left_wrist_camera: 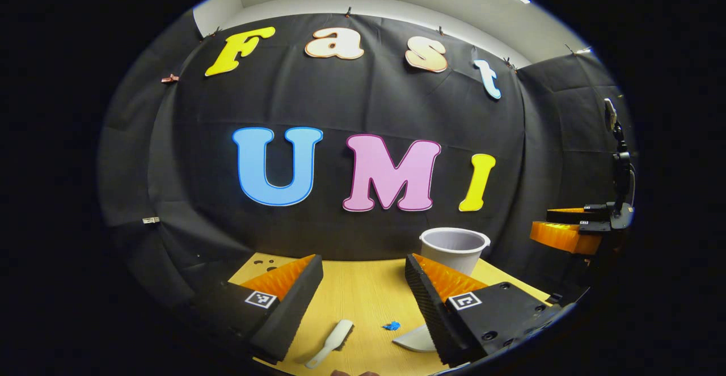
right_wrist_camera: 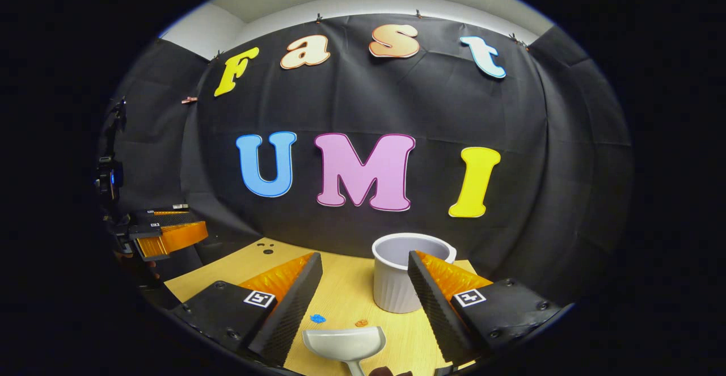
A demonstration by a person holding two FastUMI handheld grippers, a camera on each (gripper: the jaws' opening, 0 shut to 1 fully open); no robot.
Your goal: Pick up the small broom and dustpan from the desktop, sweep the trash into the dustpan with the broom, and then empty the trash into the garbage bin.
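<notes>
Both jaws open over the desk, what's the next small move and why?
Probably lower the left gripper onto the small broom lying on the desk. The right gripper hangs open above the dustpan; blue trash lies unswept.

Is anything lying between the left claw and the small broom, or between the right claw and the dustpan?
Nothing visible. The small broom lies on bare desktop between the open left claw's fingers. The dustpan sits likewise below the open right claw, with trash bits beyond it.
</notes>
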